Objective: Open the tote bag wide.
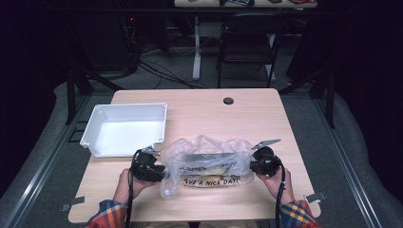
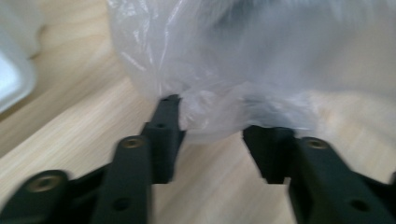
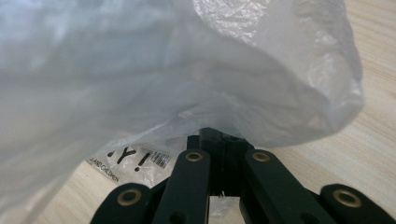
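A clear plastic bag [image 1: 209,152] printed with "HAVE A NICE DAY" lies on the wooden table [image 1: 237,118] near its front edge, with dark contents inside that I cannot identify. My left gripper [image 1: 163,172] is at the bag's left end. In the left gripper view its jaws [image 2: 217,116] stand apart, a fold of bag film [image 2: 219,107] bulges between them, and the pads do not press on it. My right gripper [image 1: 251,164] is at the bag's right end. In the right gripper view its jaws [image 3: 217,135] are pressed together on the bag's film [image 3: 187,84].
A white rectangular bin [image 1: 95,126] stands at the table's left, just behind my left hand. A round cable hole [image 1: 228,100] sits near the far edge. A folding chair [image 1: 247,38] and a table leg [image 1: 196,47] stand beyond the table.
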A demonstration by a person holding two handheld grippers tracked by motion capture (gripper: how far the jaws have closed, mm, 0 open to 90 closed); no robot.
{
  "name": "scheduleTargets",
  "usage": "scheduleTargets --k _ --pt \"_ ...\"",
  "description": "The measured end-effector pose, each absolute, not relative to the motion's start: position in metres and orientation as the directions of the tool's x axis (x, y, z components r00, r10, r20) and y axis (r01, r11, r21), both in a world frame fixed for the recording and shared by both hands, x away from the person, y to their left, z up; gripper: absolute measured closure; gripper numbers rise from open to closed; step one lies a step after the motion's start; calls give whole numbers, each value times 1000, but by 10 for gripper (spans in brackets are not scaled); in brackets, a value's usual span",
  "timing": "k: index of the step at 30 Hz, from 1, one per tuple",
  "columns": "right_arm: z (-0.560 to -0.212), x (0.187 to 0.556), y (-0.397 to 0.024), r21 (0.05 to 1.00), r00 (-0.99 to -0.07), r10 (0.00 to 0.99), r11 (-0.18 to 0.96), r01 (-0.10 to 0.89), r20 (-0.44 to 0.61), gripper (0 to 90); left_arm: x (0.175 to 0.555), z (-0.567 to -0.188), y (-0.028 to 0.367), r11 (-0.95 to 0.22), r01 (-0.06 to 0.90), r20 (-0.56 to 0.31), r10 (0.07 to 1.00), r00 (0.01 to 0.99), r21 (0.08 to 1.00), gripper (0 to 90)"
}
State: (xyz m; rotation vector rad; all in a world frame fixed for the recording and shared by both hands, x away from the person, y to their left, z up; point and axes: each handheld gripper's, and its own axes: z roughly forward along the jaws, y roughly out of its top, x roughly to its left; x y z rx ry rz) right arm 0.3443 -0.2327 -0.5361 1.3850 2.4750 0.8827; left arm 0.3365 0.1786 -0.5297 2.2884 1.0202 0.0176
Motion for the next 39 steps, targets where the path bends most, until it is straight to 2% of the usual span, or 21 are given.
scheduleTargets --k 3,7,16,18,23,25,26,28,29,30,31,32,35,37,39 --pt "-533 343 -234 577 -551 825 391 717 127 900 327 -515 189 -502 653 -216 674 706 568 419" --pt "-529 343 -237 596 -548 825 375 710 134 900 321 -501 198 -480 645 -213 679 703 595 354" --pt "-529 343 -236 595 -548 826 377 710 131 900 318 -470 216 -418 617 -239 665 708 667 349" --pt "-529 343 -236 593 -552 824 382 709 128 900 321 -465 213 -407 611 -252 652 715 679 351" --pt "-530 344 -234 579 -558 821 398 711 121 900 330 -463 193 -456 570 -214 621 754 684 373" --pt "-532 345 -233 580 -556 822 398 711 118 900 336 -471 185 -472 569 -213 612 761 673 429" --pt "-533 345 -233 567 -560 821 411 714 111 900 339 -478 179 -483 570 -213 608 764 665 506" --pt "-534 346 -233 570 -560 821 410 712 110 900 344 -491 167 -529 570 -195 602 774 629 534" --pt "-535 346 -233 566 -560 821 413 713 107 900 346 -498 162 -540 575 -189 607 772 615 617" --pt "-535 346 -233 566 -560 821 413 713 107 900 348 -504 158 -564 572 -176 603 778 595 617" --pt "-535 347 -234 562 -564 820 421 712 99 900 349 -511 153 -580 571 -160 606 779 581 713" --pt "-535 347 -234 562 -564 820 421 712 99 900 350 -516 150 -589 570 -147 610 779 572 713" --pt "-537 348 -234 557 -559 824 424 714 89 900 353 -526 144 -596 577 -137 620 772 559 847" --pt "-538 348 -235 549 -560 825 434 715 77 900 358 -533 144 -586 600 -138 643 753 544 891" --pt "-539 349 -235 542 -554 830 435 719 70 900 361 -536 144 -579 615 -140 657 740 535 896"
